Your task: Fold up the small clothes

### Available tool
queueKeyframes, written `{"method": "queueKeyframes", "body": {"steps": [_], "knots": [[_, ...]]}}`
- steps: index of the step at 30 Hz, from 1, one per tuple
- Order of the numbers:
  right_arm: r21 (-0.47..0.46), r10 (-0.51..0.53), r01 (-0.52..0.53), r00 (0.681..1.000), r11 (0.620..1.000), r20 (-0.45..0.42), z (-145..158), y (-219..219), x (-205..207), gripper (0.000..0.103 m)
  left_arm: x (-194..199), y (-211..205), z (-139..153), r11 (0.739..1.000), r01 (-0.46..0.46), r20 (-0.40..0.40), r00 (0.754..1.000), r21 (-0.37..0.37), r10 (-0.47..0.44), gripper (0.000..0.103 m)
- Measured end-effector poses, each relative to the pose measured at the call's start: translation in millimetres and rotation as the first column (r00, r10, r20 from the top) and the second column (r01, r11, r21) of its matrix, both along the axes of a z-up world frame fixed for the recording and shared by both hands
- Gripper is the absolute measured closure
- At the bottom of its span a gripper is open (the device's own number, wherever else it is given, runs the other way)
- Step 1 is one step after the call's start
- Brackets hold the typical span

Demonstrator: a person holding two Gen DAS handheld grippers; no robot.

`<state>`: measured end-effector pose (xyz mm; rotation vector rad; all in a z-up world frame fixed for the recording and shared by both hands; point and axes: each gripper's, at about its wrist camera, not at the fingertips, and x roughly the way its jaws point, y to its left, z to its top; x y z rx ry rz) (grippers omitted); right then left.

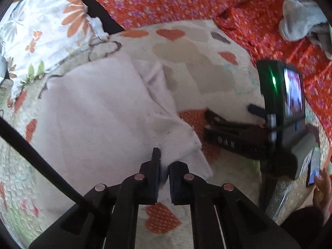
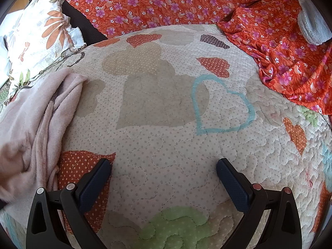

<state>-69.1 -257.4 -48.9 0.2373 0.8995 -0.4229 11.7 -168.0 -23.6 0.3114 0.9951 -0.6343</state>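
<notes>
On the bed, over the heart-print quilt point(image 2: 166, 145), the pale pink garment point(image 1: 99, 112) lay mostly spread flat, with one flap already turned over along its right side and a bunched ridge running down the middle. Left tool point(image 1: 164, 172) was clenched on the garment's near corner, a bit of pink cloth pinched between the pads. Right tool point(image 2: 164, 176) was released, jaws wide, nothing between them, hovering over bare quilt just beside the garment's right edge; from its own view the pink cloth point(image 2: 35, 120) looked rumpled and rope-like along that edge. Judged progress: early, maybe one partial fold in, edges not squared, no neat packet yet. Left to do: carry the gripped corner across, flatten the wrinkles, fold again to final size. Orange floral cloth point(image 2: 176, 2) and a grey item point(image 1: 300, 14) sat at the far side, well apart, possibly more pieces waiting, can't tell. Flowered pillow point(image 1: 41, 31) at far left, not involved
</notes>
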Motion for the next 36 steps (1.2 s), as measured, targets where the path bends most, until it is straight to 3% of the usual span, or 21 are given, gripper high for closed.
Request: {"method": "queueKeyframes", "body": {"steps": [4,7,9,14,17,20,26,36], "knots": [[0.0,0.0,0.0,1.0,1.0,0.0,-0.1,0.7,0.1,0.0,-8.0,0.1,-17.0,1.0,0.006,-0.016,1.0,0.025,-0.005,0.096],[0.0,0.0,0.0,1.0,1.0,0.0,-0.1,0.5,0.0,0.0,-18.8,2.8,-14.6,0.998,0.039,0.026,0.999,0.046,-0.041,0.094],[0.0,0.0,0.0,1.0,1.0,0.0,0.0,0.1,-0.1,0.0,-28.5,6.3,-8.2,0.996,0.078,0.038,0.996,0.05,-0.08,0.086],[0.0,0.0,0.0,1.0,1.0,0.0,-0.2,1.1,0.0,0.0,-62.4,33.4,19.6,0.988,0.156,0.113,0.981,0.017,-0.157,0.049],[0.0,0.0,0.0,1.0,1.0,0.0,-0.1,0.5,-0.1,0.0,-73.7,56.0,32.9,0.991,0.129,0.179,0.975,0.015,-0.13,0.037],[0.0,0.0,0.0,1.0,1.0,0.0,-0.1,0.6,-0.1,0.0,-76.0,77.2,37.3,0.997,0.069,0.2,0.977,0.018,-0.071,0.033],[0.0,0.0,0.0,1.0,1.0,0.0,-0.2,1.4,-0.1,0.0,-70.4,121.7,31.7,0.997,-0.054,0.09,0.994,-0.053,0.059,0.033],[0.0,0.0,0.0,1.0,1.0,0.0,-0.2,1.1,-0.2,0.0,-71.3,182.5,9.5,0.965,-0.238,-0.035,0.971,-0.112,0.236,0.031]]}}
